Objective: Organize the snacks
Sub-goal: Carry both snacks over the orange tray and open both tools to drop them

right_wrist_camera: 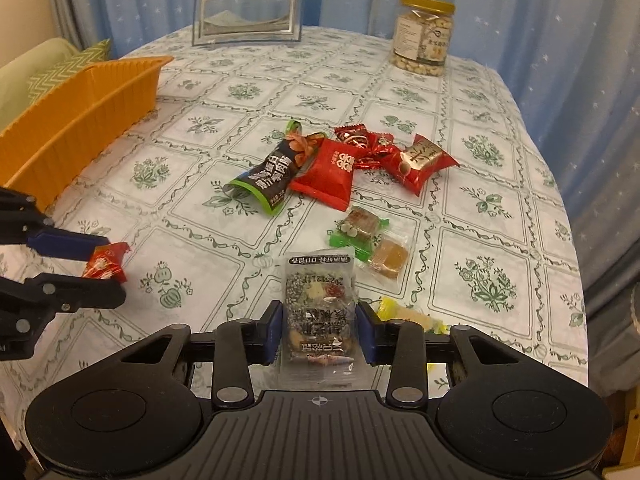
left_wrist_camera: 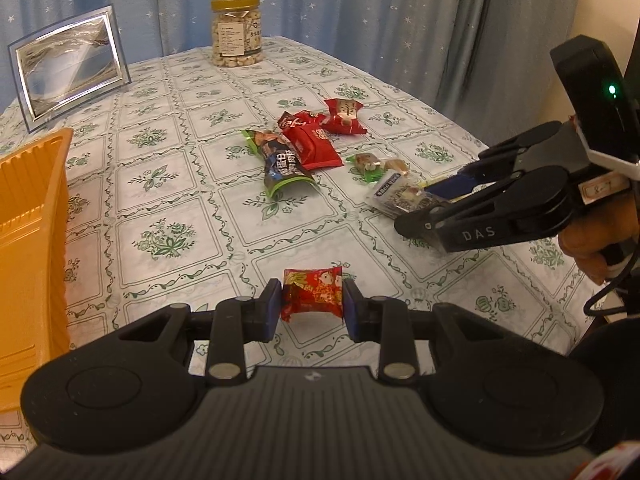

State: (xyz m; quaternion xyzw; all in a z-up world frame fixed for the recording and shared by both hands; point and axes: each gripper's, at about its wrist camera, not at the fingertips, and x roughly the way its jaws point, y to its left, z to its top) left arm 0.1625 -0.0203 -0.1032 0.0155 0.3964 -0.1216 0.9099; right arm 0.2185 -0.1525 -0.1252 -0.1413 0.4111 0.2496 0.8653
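Note:
My left gripper (left_wrist_camera: 309, 307) is shut on a small red candy packet (left_wrist_camera: 313, 294), held above the tablecloth; it also shows in the right wrist view (right_wrist_camera: 105, 265). My right gripper (right_wrist_camera: 319, 327) is shut on a clear nut-bar packet (right_wrist_camera: 320, 305), seen in the left wrist view (left_wrist_camera: 402, 196). An orange basket (right_wrist_camera: 84, 112) stands at the table's left; its wall (left_wrist_camera: 28, 240) is close to my left gripper. Loose snacks lie mid-table: a black-green packet (right_wrist_camera: 269, 178), a red packet (right_wrist_camera: 329, 174), red candies (right_wrist_camera: 416, 160), a green-wrapped sweet (right_wrist_camera: 358, 226) and a clear-wrapped sweet (right_wrist_camera: 388, 258).
A jar of nuts (right_wrist_camera: 424, 36) and a framed picture (right_wrist_camera: 247, 8) stand at the table's far side before blue curtains. A yellow wrapper (right_wrist_camera: 404, 314) lies beside my right gripper. The table edge runs close on the right. A green cushion (right_wrist_camera: 48, 68) lies beyond the basket.

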